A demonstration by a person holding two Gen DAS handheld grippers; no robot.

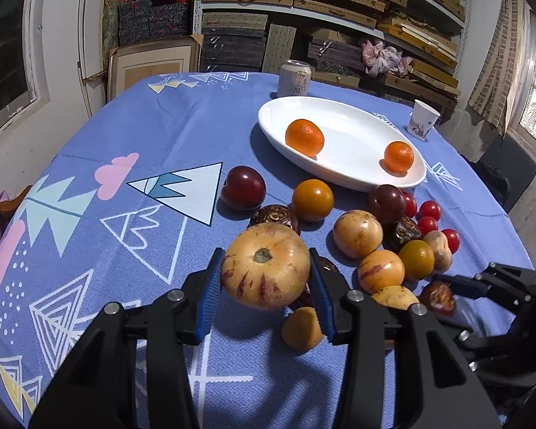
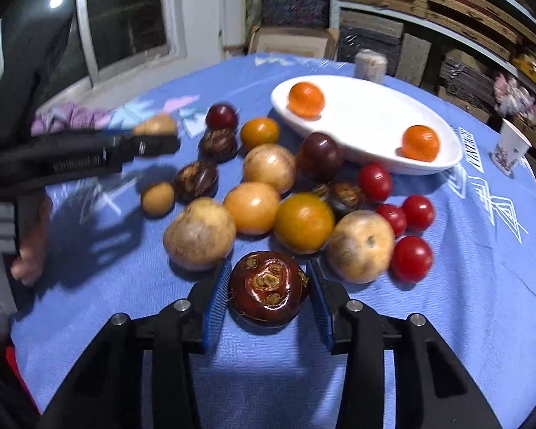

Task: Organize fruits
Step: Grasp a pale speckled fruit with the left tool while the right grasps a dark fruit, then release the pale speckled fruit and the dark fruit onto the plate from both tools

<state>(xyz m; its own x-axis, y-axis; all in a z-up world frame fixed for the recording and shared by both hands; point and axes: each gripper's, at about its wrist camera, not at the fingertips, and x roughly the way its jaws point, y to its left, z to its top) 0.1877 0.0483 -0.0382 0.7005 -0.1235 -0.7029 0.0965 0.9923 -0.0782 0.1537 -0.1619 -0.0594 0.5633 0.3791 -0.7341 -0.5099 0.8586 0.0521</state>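
My left gripper (image 1: 265, 254) is shut on a large pale yellow fruit with purple streaks (image 1: 265, 266), held a little above the blue cloth. In the right wrist view my right gripper (image 2: 269, 268) has its blue pads pressed on both sides of a dark brown water chestnut (image 2: 268, 287) that sits on the cloth. Beyond it lies a heap of yellow fruits (image 2: 252, 207), dark plums (image 2: 319, 155), more water chestnuts (image 2: 195, 180) and red cherry tomatoes (image 2: 411, 258). A white oval plate (image 1: 357, 164) behind the heap holds two mandarins (image 1: 304, 137).
A drink can (image 1: 293, 78) stands behind the plate and a paper cup (image 1: 422, 119) to its right near the table edge. Shelves of boxes (image 1: 339, 7) fill the back wall. A person's hand (image 2: 30, 250) holds the left gripper at the left of the right wrist view.
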